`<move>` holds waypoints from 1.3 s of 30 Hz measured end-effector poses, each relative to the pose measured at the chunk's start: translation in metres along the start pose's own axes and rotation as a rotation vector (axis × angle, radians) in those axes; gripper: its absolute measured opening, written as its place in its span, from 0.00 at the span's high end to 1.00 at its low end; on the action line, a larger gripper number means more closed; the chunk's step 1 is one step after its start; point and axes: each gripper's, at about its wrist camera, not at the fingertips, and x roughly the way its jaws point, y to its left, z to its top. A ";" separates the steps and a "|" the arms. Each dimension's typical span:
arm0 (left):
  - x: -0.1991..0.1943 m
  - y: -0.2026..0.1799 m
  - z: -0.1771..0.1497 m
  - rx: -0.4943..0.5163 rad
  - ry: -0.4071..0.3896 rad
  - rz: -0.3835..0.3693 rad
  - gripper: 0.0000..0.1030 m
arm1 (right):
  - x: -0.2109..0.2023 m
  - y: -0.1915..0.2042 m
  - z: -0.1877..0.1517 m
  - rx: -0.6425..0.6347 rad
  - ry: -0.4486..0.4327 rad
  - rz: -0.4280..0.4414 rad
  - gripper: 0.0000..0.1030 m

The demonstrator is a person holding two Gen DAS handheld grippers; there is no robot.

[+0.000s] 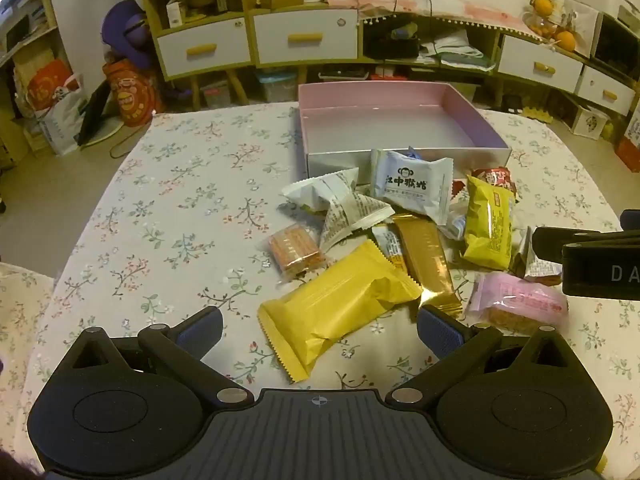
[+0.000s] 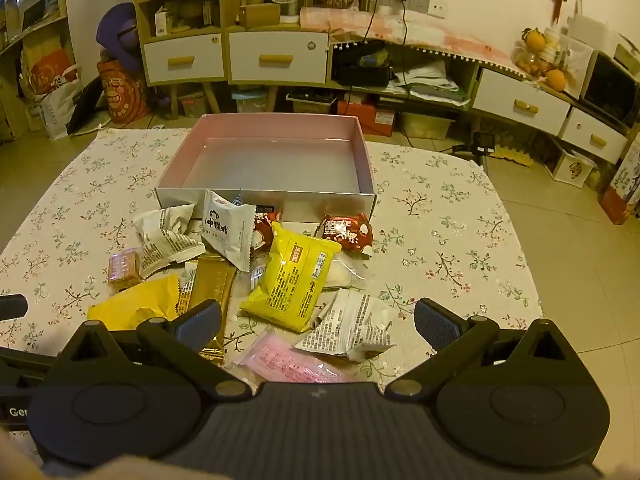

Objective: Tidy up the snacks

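Observation:
An empty pink box (image 1: 460, 100) (image 2: 362, 136) stands at the far side of the floral-cloth table. In front of it lies a pile of wrapped snacks: a large yellow packet (image 1: 340, 304) (image 2: 136, 310), a gold bar (image 1: 428, 264) (image 2: 212, 284), a small yellow packet (image 1: 488, 228) (image 2: 292, 276), a white pouch (image 1: 412, 184) (image 2: 228, 228), a pink packet (image 1: 520, 304) (image 2: 288, 362) and a biscuit pack (image 1: 294, 252) (image 2: 122, 266). My left gripper (image 1: 320, 330) is open, with the large yellow packet between its fingers. My right gripper (image 2: 318, 326) is open above the pink packet.
The right gripper's black body (image 1: 592, 260) shows at the right edge of the left wrist view. Yellow-and-white cabinets (image 1: 292, 36) (image 2: 276, 56) and bags on the floor (image 1: 128, 92) stand beyond the table. The table's right edge (image 2: 520, 240) borders tiled floor.

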 end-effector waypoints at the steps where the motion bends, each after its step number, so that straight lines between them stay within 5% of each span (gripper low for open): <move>1: 0.000 0.000 0.000 0.000 -0.001 -0.001 0.00 | 0.000 0.000 0.000 0.000 0.000 0.000 0.00; 39: 0.000 0.000 0.000 -0.001 -0.001 0.000 0.00 | 0.001 0.000 -0.002 -0.001 0.008 0.000 0.00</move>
